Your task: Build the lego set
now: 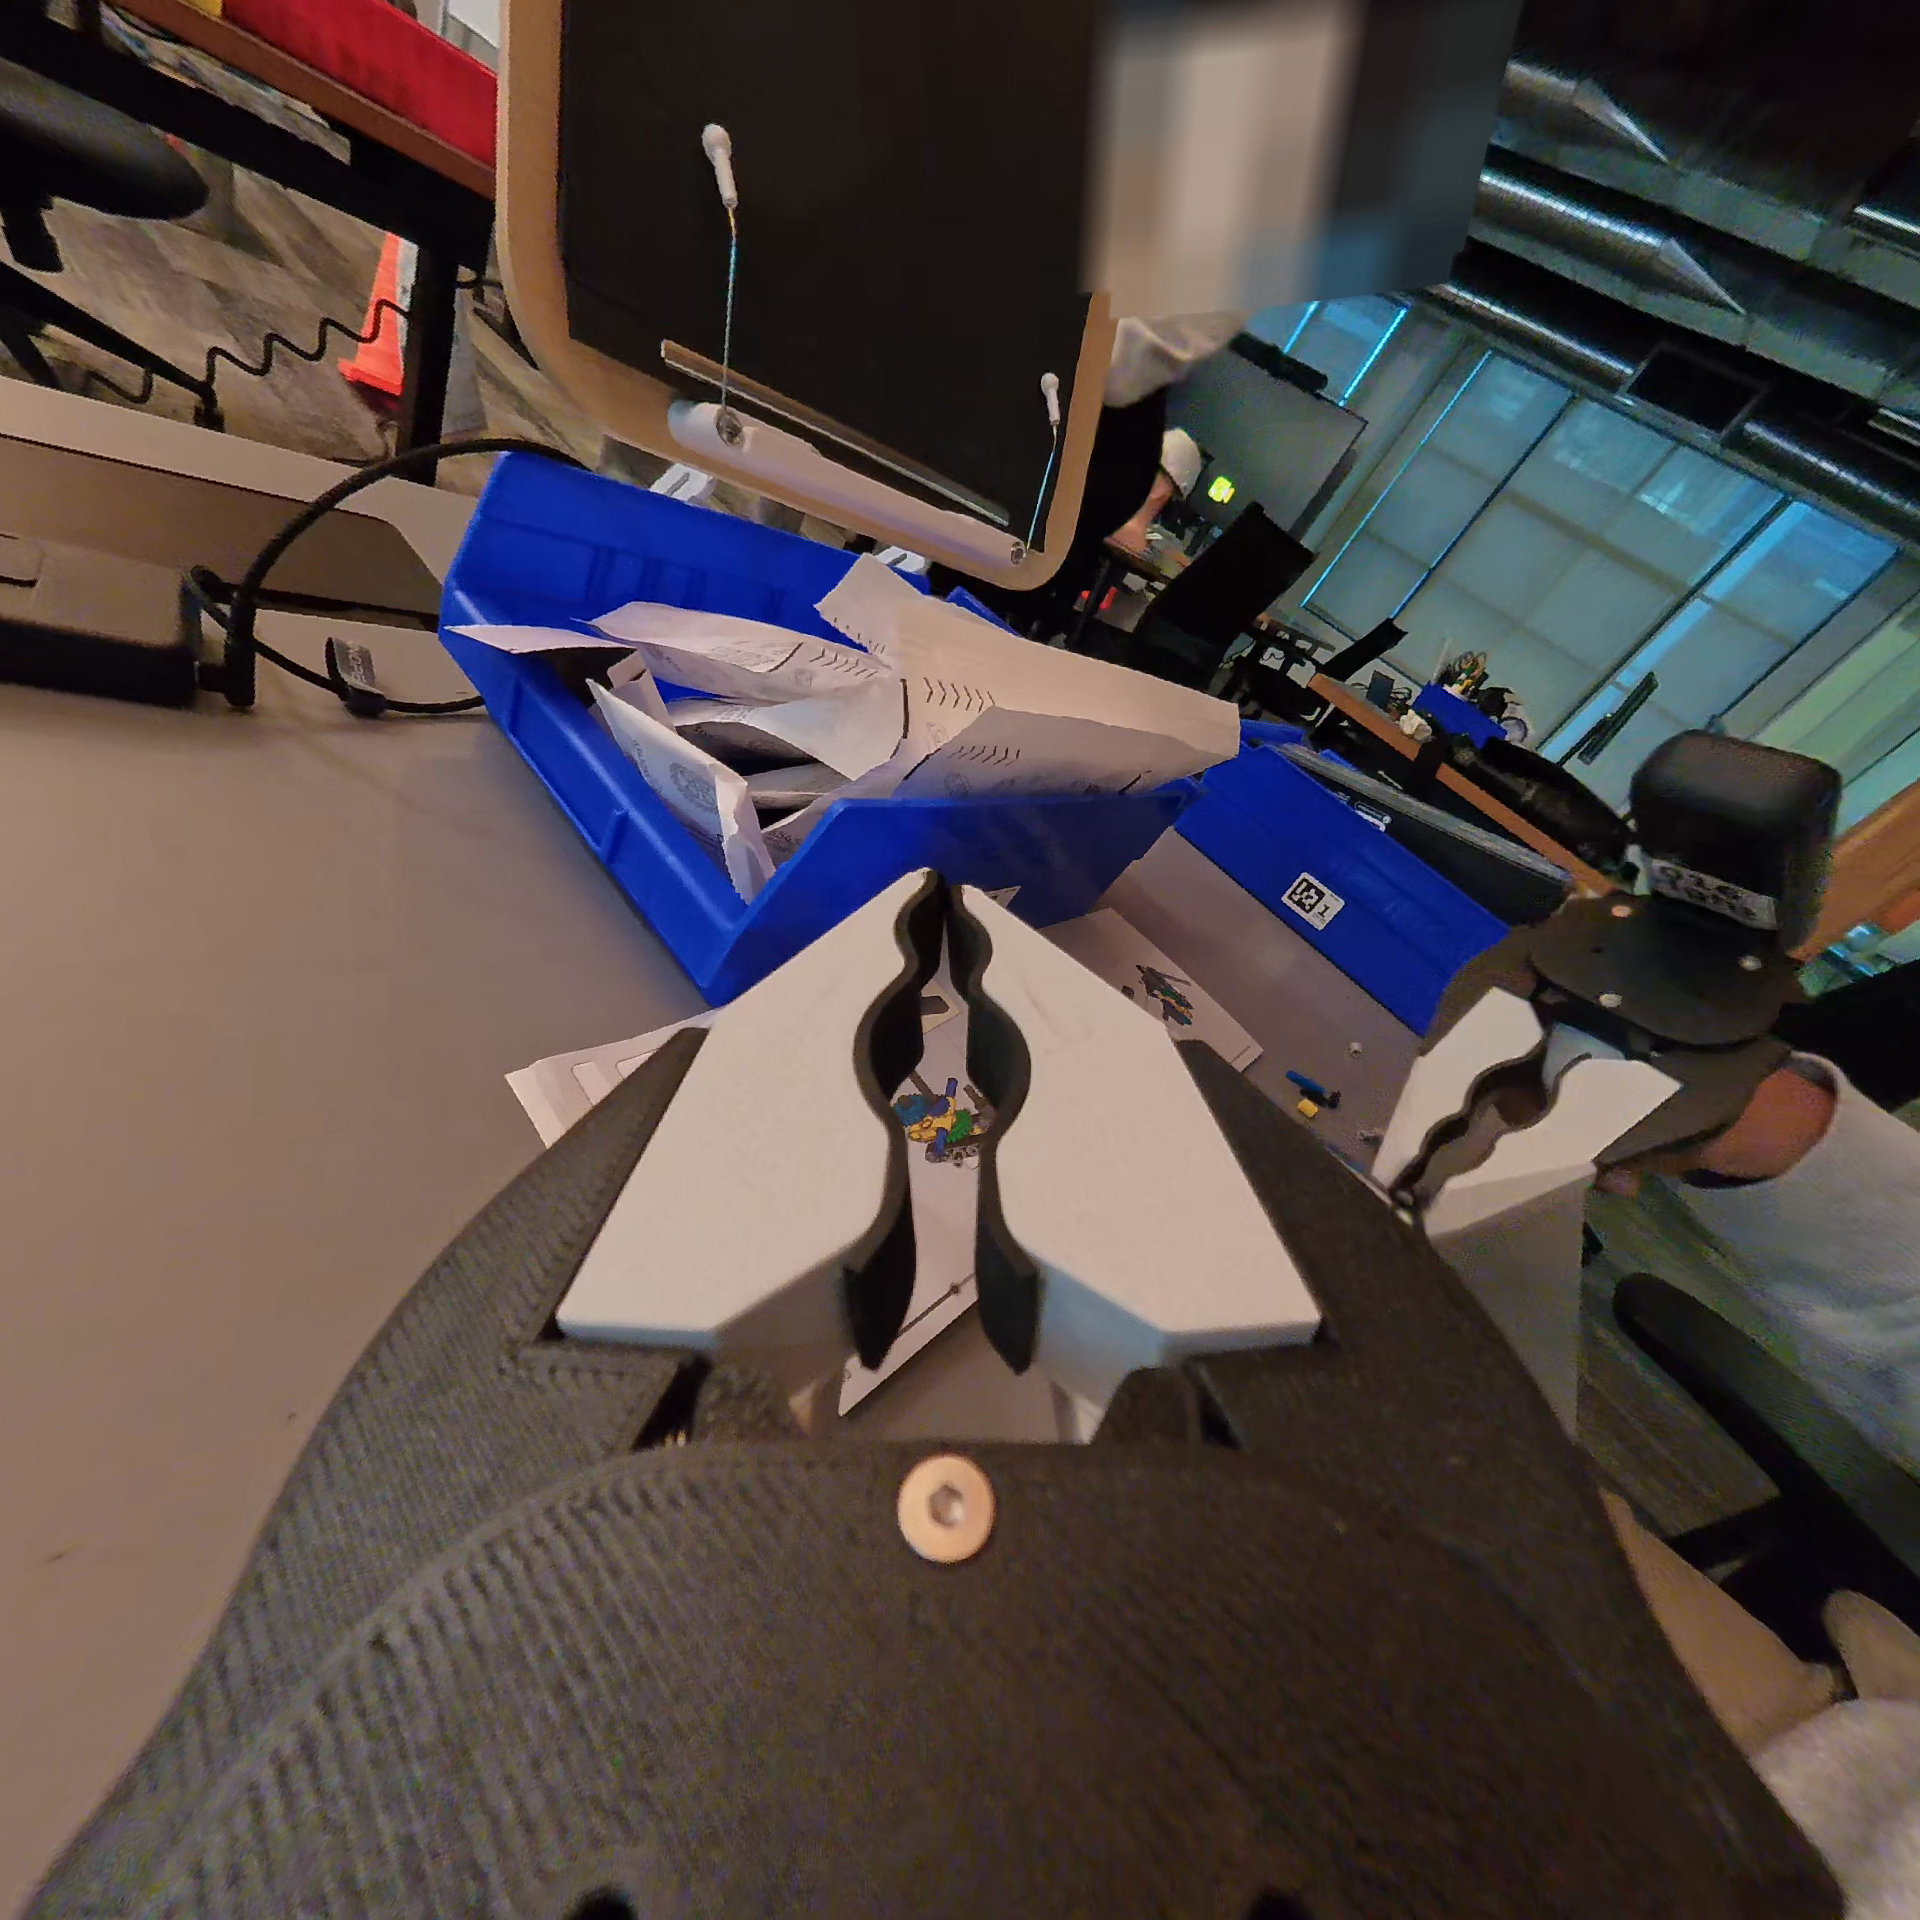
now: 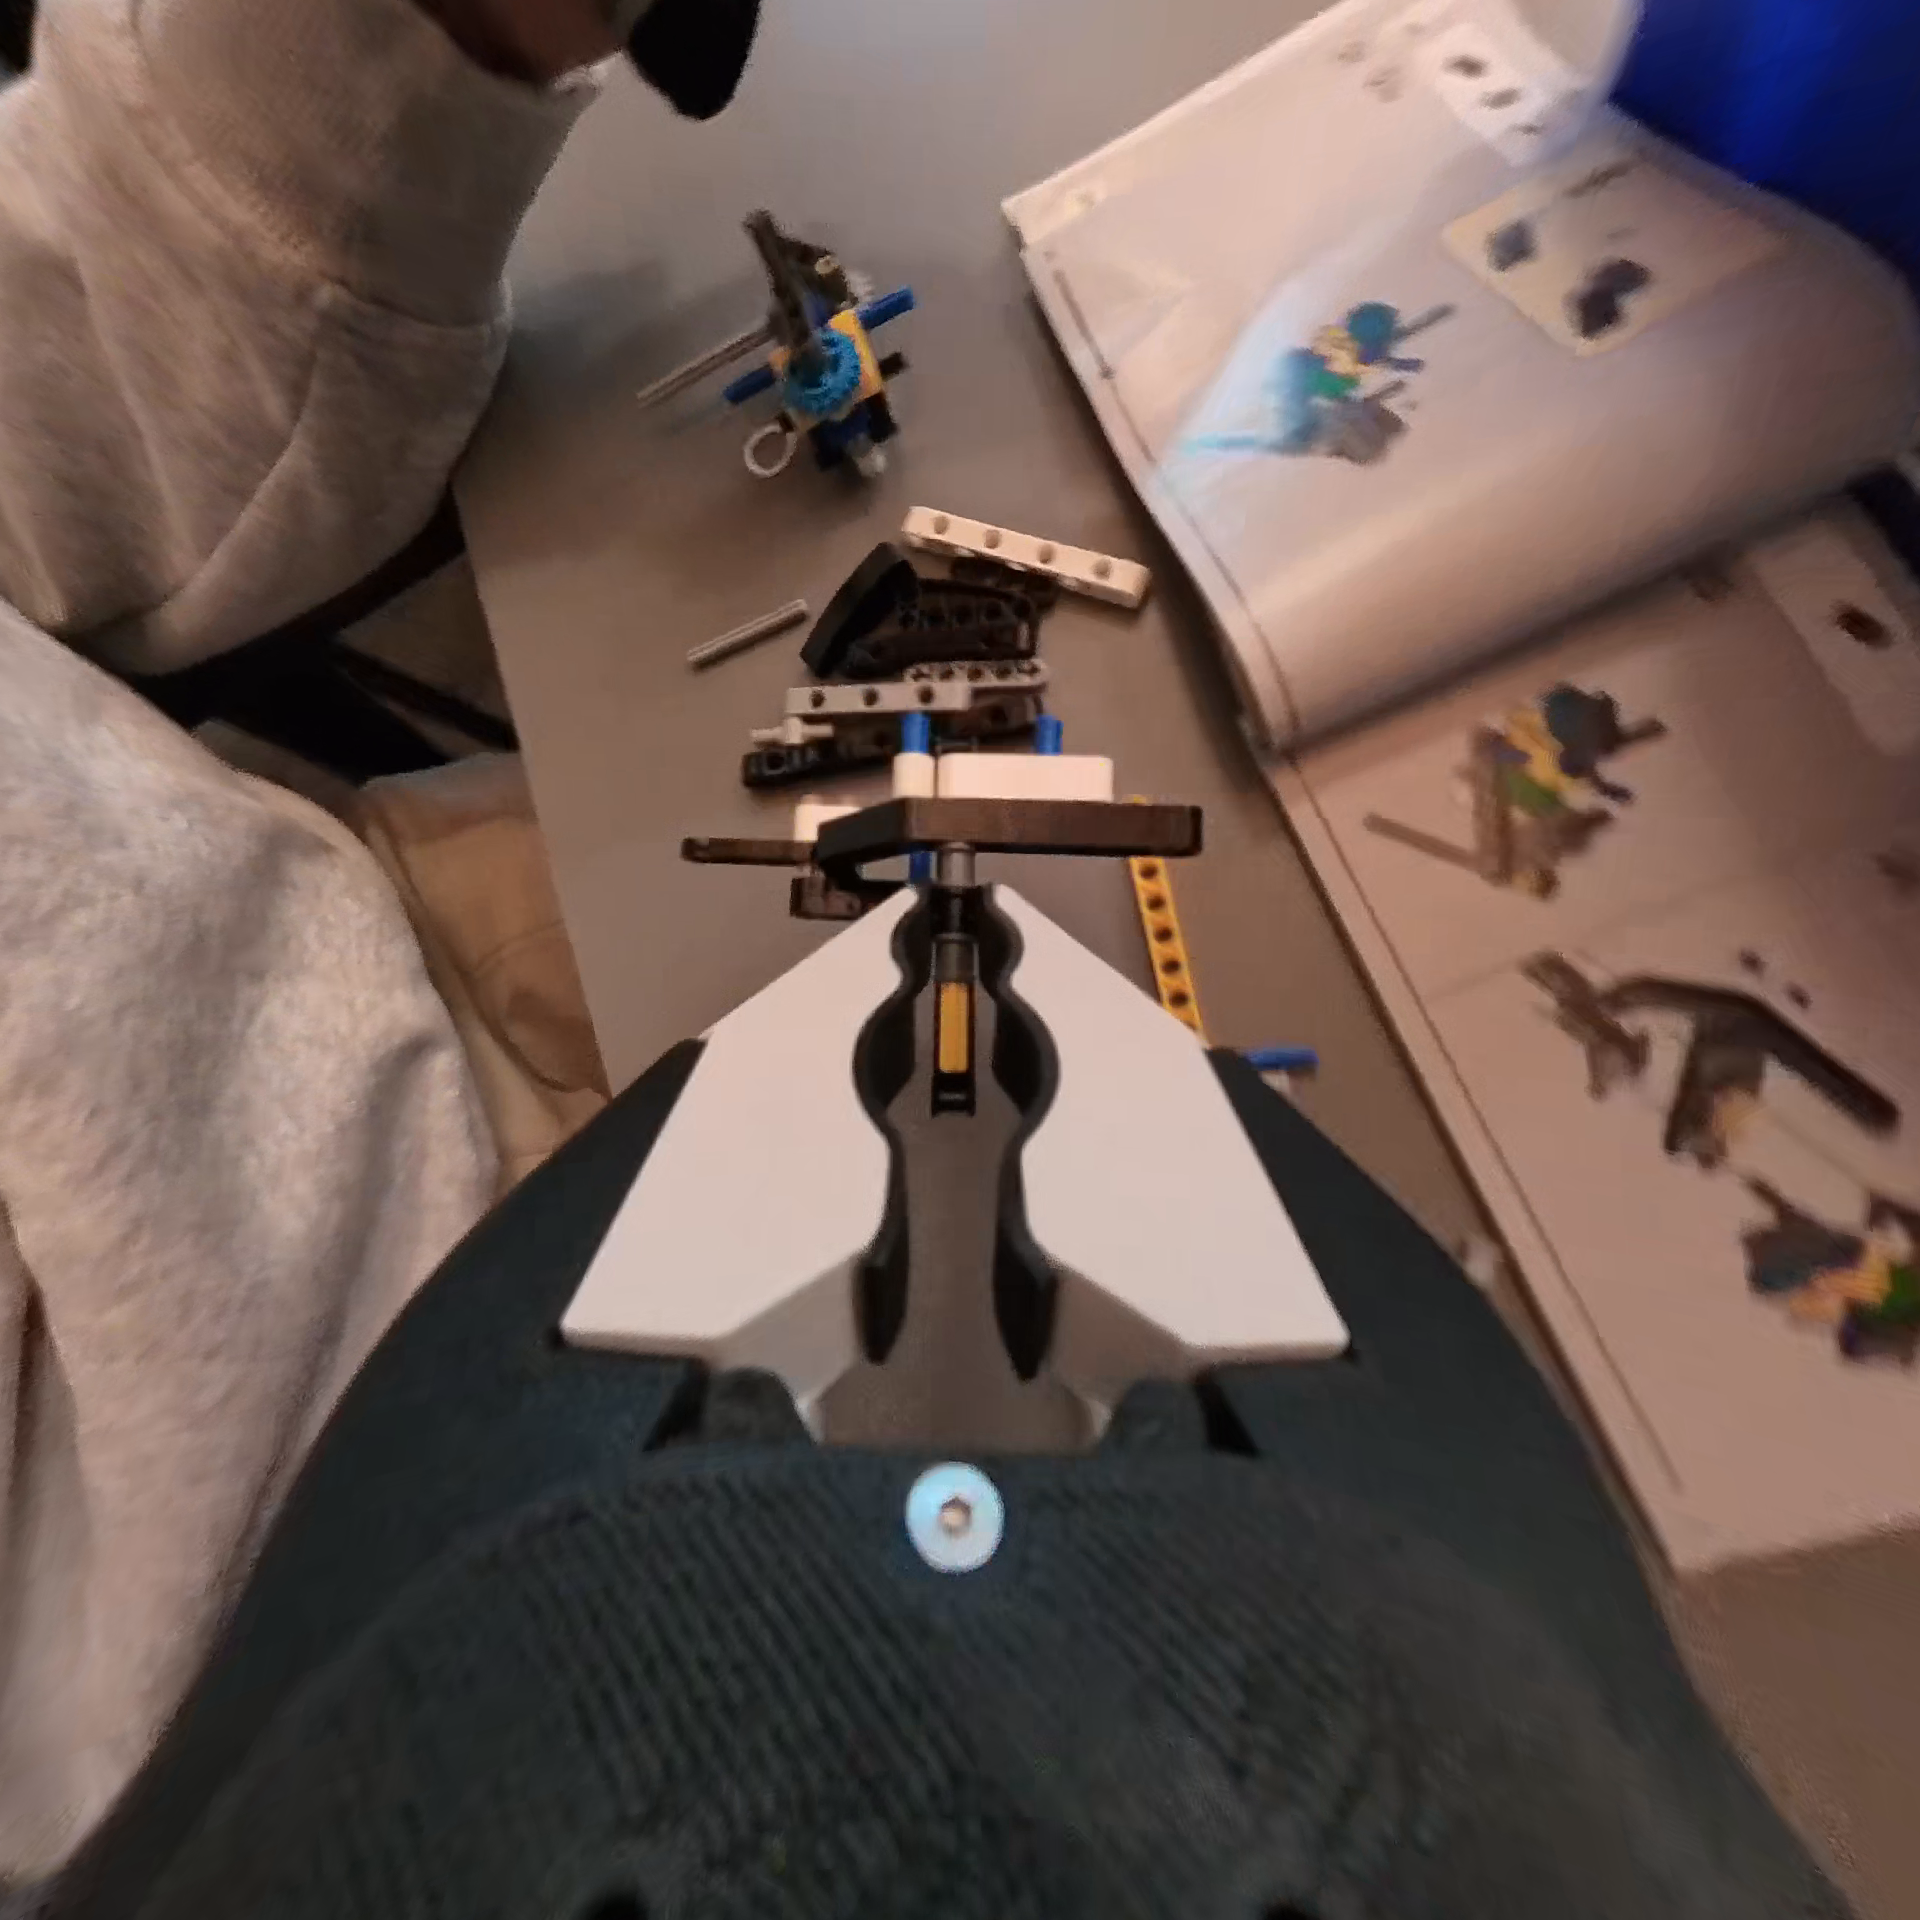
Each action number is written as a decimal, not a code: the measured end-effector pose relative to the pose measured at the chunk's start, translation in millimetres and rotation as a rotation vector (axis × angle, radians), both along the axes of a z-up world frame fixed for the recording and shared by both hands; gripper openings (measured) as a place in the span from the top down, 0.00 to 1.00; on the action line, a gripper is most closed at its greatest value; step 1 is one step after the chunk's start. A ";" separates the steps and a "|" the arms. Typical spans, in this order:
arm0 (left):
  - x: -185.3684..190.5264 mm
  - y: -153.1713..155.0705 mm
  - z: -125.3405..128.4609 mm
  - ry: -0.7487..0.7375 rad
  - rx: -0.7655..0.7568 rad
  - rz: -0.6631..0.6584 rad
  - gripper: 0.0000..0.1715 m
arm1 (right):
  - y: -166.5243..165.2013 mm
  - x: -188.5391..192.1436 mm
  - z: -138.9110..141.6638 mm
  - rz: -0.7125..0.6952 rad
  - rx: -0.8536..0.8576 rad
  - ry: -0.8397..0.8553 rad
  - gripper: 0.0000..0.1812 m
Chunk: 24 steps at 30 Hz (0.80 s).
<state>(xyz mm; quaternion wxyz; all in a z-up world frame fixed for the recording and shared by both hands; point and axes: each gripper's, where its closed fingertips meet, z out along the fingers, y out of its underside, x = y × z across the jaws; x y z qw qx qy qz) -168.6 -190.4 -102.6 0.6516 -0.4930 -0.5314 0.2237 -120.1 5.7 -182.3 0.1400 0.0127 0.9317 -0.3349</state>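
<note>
Early going: one small blue-and-yellow sub-assembly (image 2: 821, 358) stands built, loose beams (image 2: 925, 644) unsorted, right gripper (image 2: 956, 914) clamps a black-and-white sub-assembly (image 2: 1008, 821), left gripper (image 1: 943, 894) clenched empty.

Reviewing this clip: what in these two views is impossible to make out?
- Left wrist view: the left gripper covers most of the instruction booklet; the loose lego pieces beyond are too small to identify.
- Left wrist view: the blue bin has its contents buried under torn paper bags.
- Right wrist view: the right gripper hides how it grips the black lego assembly.
- Right wrist view: the booklet's pages are blurred.
</note>
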 end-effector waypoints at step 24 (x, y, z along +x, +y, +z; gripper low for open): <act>-4.2 13.2 -6.2 -0.016 -0.020 -0.014 1.00 | 96.5 4.8 -19.8 -1.044 -0.193 -0.006 0.97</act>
